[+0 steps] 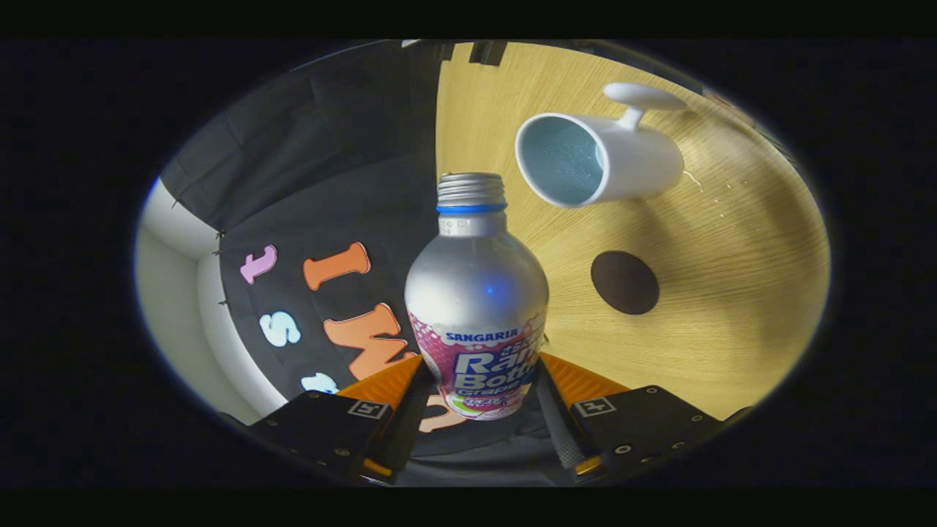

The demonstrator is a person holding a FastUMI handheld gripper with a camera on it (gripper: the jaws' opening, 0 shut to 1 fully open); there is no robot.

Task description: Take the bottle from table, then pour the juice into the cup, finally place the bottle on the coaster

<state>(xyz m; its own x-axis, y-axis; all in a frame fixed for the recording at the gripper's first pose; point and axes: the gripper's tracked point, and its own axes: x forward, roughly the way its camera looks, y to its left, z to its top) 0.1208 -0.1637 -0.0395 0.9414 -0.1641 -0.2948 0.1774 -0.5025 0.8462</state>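
The tongs squeeze the bottle from both sides, so picking it up looks done. The whole view is tipped sideways, so the tongs are rolled over. The cup and dark coaster sit on the worktop beyond. I can't tell if any juice got poured. Setting the bottle down comes last.

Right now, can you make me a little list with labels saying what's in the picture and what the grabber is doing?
held thing: silver metal bottle with pink label, cap on, clamped between the fingers
hand-held gripper: shut on the bottle's lower body
cup: white ceramic mug with pale blue inside, beyond the bottle, looks empty
coaster: dark brown round coaster, bare, between the mug and the fingers
surface: light wooden table
view: rolled sideways, so the bottle is likely tilted toward the mug
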